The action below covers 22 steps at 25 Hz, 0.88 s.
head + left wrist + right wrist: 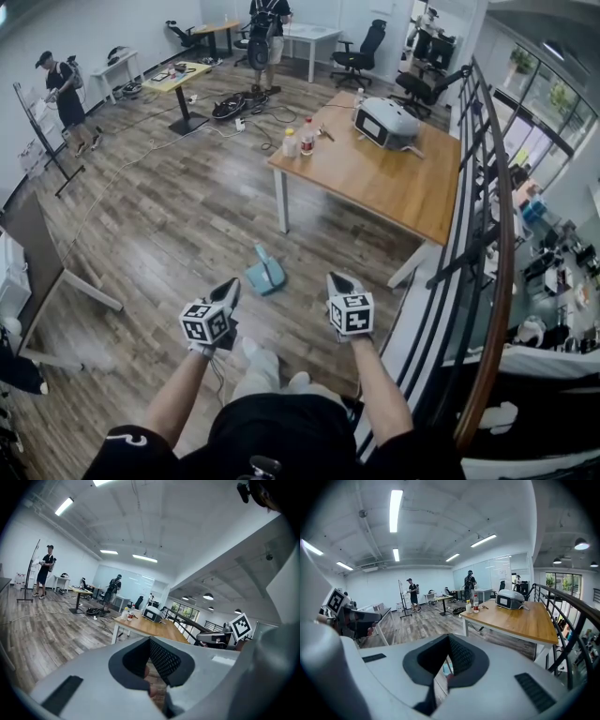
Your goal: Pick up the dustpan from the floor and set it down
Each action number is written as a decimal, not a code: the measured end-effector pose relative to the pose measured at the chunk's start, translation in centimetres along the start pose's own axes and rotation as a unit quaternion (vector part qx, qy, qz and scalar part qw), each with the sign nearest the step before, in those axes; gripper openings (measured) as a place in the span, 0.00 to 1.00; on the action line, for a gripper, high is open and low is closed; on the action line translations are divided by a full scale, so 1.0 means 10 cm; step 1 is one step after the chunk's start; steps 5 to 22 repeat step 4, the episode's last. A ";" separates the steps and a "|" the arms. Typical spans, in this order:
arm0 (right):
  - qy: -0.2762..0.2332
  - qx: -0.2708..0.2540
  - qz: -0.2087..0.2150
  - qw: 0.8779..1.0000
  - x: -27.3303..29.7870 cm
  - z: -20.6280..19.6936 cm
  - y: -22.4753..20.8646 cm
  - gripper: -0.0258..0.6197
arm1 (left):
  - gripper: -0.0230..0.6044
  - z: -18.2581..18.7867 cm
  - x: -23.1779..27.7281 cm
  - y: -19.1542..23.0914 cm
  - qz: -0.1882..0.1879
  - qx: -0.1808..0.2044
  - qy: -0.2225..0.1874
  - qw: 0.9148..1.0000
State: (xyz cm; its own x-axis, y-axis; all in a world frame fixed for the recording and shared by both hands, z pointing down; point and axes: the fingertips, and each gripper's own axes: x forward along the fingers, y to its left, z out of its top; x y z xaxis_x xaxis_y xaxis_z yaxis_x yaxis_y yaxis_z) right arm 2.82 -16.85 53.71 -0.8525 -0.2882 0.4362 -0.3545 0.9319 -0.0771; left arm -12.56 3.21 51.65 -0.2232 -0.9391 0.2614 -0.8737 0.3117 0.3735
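Wood-plank floor [159, 234]: teal dustpan [265, 273] lies at 12 o'clock, ahead of left gripper [232, 286] and right gripper [336, 279], both with jaws together and empty; wooden table [403, 183] at 1 o'clock.

Open-plan office used as a lab workspace: wood-plank floor [159, 234], a long wooden table [403, 183], a yellow-topped pedestal desk [178, 77], white desks [309, 36] by the back wall, black swivel chairs [359, 52] and monitors [433, 47]. Strip lights [395, 510] on a bare white ceiling, a glass partition [499, 576] at the far end, loose cables [246, 105] and gear on the floor, a person [62, 89] standing by a stand. A black railing [487, 225] on one side overlooks a lower level crowded with more desks.
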 end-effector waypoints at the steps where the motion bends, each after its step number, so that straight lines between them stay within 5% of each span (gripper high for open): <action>1: -0.002 0.001 0.001 1.000 -0.01 0.01 0.00 0.03 | 0.03 0.00 0.00 0.00 0.001 0.001 0.000 1.000; 22: -0.003 0.008 0.006 1.000 -0.05 0.04 0.00 0.03 | 0.03 -0.01 0.00 0.00 0.003 0.008 0.001 1.000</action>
